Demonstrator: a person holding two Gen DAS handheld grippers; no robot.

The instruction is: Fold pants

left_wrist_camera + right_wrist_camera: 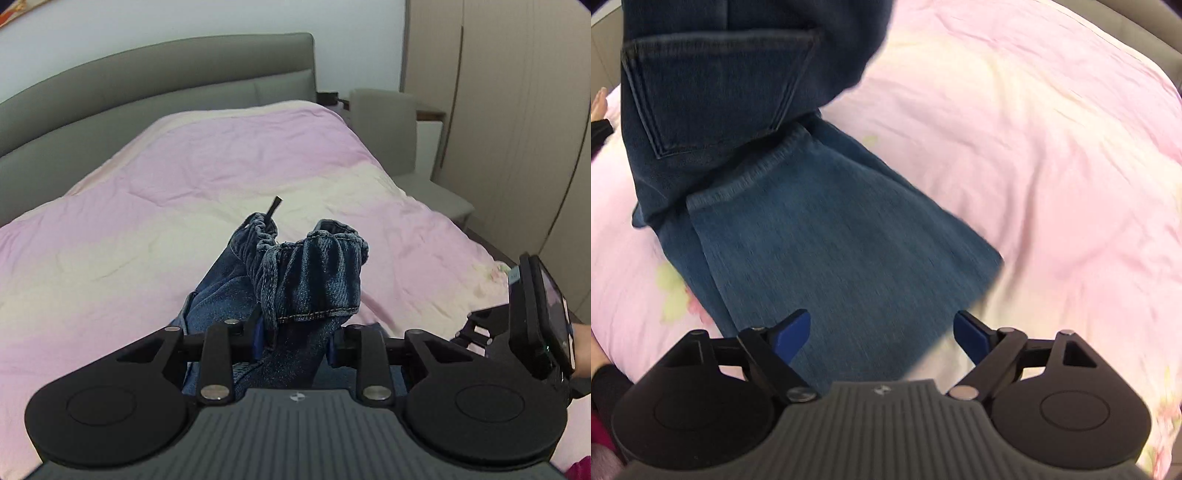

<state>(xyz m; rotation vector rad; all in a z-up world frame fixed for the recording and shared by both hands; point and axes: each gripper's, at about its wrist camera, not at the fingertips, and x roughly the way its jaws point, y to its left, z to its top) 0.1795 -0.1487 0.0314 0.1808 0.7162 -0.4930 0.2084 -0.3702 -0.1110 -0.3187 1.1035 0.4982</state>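
Note:
The pants are dark blue jeans. In the left wrist view my left gripper (297, 332) is shut on a bunched part of the jeans (310, 273), near the waistband, held up above the bed. In the right wrist view the jeans (827, 240) hang down from the upper left, back pocket (716, 88) showing, with the lower part lying on the pink cover. My right gripper (882, 332) is open and empty just above the edge of the lying denim. The right gripper's body also shows in the left wrist view (535, 325) at the far right.
A bed with a pink and cream cover (184, 177) fills both views. A grey padded headboard (147, 77) stands behind. A grey chair (388, 125) and beige wardrobe doors (509, 110) stand to the right of the bed.

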